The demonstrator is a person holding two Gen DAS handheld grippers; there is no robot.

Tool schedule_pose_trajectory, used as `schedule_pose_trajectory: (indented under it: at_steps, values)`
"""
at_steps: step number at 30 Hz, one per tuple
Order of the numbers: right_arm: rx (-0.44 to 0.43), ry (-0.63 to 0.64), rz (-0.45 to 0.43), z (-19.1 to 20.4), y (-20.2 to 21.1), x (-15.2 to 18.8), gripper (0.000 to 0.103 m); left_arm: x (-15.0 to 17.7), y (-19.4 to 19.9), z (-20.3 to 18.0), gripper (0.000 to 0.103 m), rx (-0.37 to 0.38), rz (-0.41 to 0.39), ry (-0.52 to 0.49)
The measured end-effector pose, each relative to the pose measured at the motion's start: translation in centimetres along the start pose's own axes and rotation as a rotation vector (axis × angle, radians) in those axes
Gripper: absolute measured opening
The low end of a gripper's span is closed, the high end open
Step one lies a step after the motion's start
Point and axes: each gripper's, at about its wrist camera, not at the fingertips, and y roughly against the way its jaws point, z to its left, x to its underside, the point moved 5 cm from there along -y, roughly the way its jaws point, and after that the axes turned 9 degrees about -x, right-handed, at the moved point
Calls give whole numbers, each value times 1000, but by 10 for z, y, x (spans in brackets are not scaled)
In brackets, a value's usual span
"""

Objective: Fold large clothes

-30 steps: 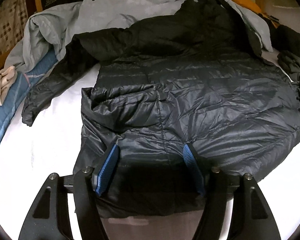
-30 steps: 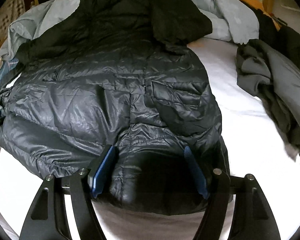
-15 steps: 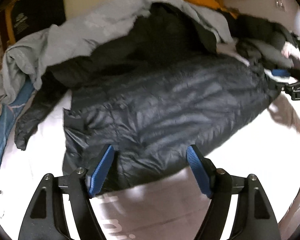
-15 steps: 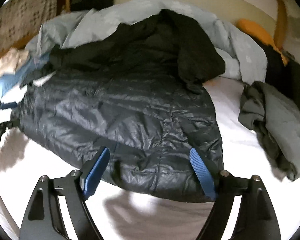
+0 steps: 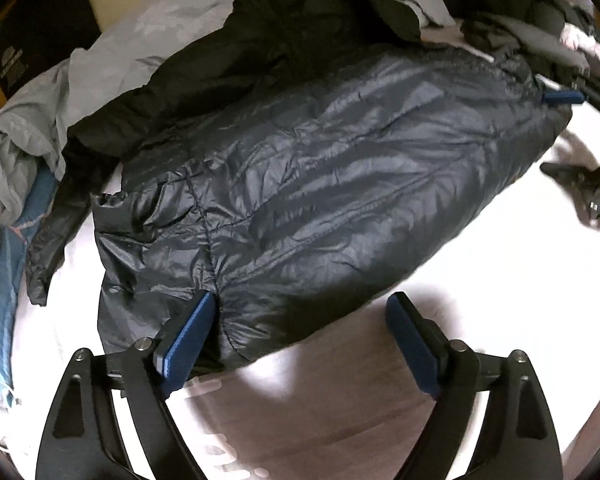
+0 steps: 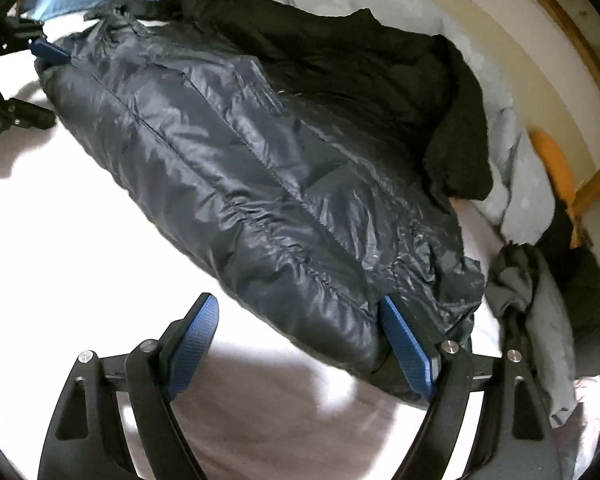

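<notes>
A dark puffy quilted jacket (image 5: 320, 168) lies spread on a white bed sheet (image 5: 480, 280), hem toward me; it also shows in the right wrist view (image 6: 240, 168). One sleeve (image 5: 52, 232) trails off at the left. My left gripper (image 5: 300, 320) is open at the hem's left corner, holding nothing. My right gripper (image 6: 296, 324) is open at the hem's right corner, holding nothing. Each gripper shows in the other's view: the right one (image 5: 580, 128) at the far right, the left one (image 6: 24, 64) at the far left.
A grey duvet (image 5: 80, 92) is bunched behind the jacket. A blue cloth (image 5: 4, 280) lies at the left edge. A pile of dark grey clothes (image 6: 540, 312) lies to the right of the jacket. A wooden bed frame (image 6: 580, 56) runs along the back.
Both grippers have let go of the hem and pulled back from the jacket. They have swung outward to the hem's two corners. The jacket now lies flat on the sheet.
</notes>
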Motion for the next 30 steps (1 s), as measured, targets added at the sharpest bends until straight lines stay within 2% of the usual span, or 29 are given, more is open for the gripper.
schedule_pose_trajectory:
  at_steps: [2, 6, 11, 13, 16, 17, 18, 19, 21, 22, 25, 30]
  values:
    - [16, -37, 1, -5, -2, -1, 85, -1, -2, 1, 90, -17, -6, 9]
    - [56, -126, 19, -28, -11, 0, 85, -6, -10, 16, 90, -42, -10, 93]
    - [29, -205, 17, -47, -20, 1, 85, -10, -22, 33, 91, -63, -13, 165]
    - [32, -204, 15, -51, -24, 2, 85, -12, -23, 34, 87, -59, -18, 177]
    - [43, -209, 12, -57, -30, 4, 85, -15, -22, 32, 63, -53, -46, 175]
    - [44, -217, 10, -59, -32, 4, 85, -16, -20, 31, 48, -52, -58, 174]
    - [35, -234, 6, -62, -33, 4, 76, -18, -18, 30, 36, -59, -67, 171]
    - [23, -249, 2, -65, -34, 4, 52, -19, -16, 28, 29, -60, -74, 166]
    - [21, -263, 5, -69, -36, 4, 38, -21, -12, 26, 19, -48, -84, 168]
    - [27, -266, -4, -69, -34, 3, 29, -22, -8, 25, 18, -47, -90, 171]
    - [30, -293, -46, -67, -18, 1, 19, -23, 10, 27, 16, -59, -112, 186]
    - [-52, -417, -144, -52, 36, 4, 17, -5, 63, 36, 15, -69, -173, 258]
